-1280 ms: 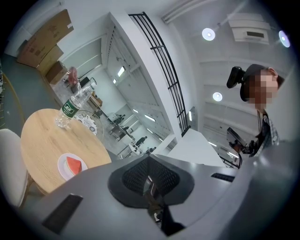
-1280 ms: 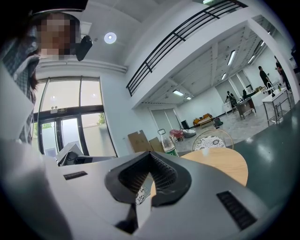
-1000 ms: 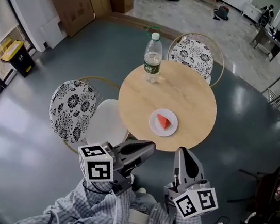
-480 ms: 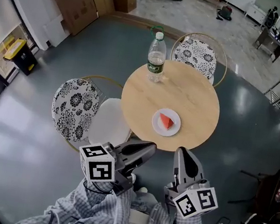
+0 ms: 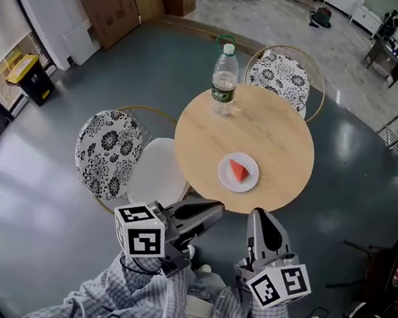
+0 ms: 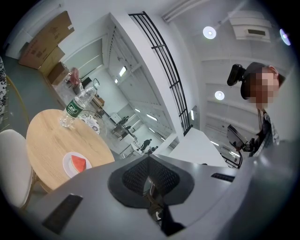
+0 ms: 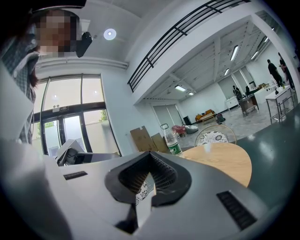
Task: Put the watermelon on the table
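Barely anything has changed: the bench (image 5: 277, 129) has drifted slightly right in the head view, while the left gripper (image 5: 210, 209) and right gripper (image 5: 262, 219) stay at bottom centre, both closed and empty. The watermelon (image 5: 236, 170) already lies on the plate (image 5: 248, 185) just right of centre, its long axis seemingly running upper left to lower right. The task looks done.

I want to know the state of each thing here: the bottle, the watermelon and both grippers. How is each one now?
Bottle: upright on the table, cap on.
Watermelon: lying on the plate, not held.
Left gripper: shut, empty, short of the table's edge.
Right gripper: shut, empty, short of the table's edge.
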The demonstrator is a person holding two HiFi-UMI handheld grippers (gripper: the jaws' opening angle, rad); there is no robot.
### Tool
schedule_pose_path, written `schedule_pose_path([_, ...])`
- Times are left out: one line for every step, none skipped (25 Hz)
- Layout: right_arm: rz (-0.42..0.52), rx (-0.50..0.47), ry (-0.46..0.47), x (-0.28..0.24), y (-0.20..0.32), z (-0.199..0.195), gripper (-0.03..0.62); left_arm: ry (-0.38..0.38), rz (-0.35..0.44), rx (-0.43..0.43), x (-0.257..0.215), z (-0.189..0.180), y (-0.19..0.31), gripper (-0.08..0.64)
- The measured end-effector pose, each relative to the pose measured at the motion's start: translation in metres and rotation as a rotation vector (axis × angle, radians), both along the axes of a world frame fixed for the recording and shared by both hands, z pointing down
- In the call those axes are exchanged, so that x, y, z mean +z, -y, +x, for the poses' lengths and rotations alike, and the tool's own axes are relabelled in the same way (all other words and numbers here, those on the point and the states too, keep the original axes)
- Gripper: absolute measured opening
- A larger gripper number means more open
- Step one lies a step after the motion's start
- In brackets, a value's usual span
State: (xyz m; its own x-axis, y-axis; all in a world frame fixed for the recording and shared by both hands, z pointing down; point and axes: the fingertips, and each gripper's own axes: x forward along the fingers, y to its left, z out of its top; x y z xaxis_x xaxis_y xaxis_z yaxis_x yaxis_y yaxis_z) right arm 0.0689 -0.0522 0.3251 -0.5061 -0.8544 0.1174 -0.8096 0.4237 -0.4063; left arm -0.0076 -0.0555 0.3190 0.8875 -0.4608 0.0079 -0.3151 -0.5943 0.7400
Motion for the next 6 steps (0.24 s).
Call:
schedule_pose_path([-0.001, -0.001, 0.0, 0.0007, 0.0004, -0.0003, 0.006, 0.001, 0.0, -0.001, 0.0003, -0.0004, 0.0003, 0.006])
schedule_pose_path([-0.003, -0.003, 0.0, 0.0014, 0.0008, -0.0008, 0.007, 0.002, -0.003, -0.004, 0.0009, -0.001, 0.0007, 0.007])
schedule_pose_path([-0.004, -0.005, 0.0, 0.002, 0.0011, -0.0014, 0.006, 0.003, -0.008, -0.008, 0.0016, -0.0018, 0.0012, 0.007])
schedule_pose_path([-0.005, -0.008, -0.001, 0.0026, 0.0015, -0.002, 0.006, 0.004, -0.011, -0.011, 0.0022, -0.0024, 0.0017, 0.007])
schedule_pose_path([-0.006, -0.011, -0.001, 0.0032, 0.0018, -0.0026, 0.006, 0.005, -0.013, -0.013, 0.0028, -0.003, 0.0022, 0.008])
schedule_pose_path([-0.007, -0.013, -0.001, 0.0037, 0.0022, -0.0032, 0.006, 0.006, -0.015, -0.015, 0.0034, -0.0036, 0.0027, 0.007])
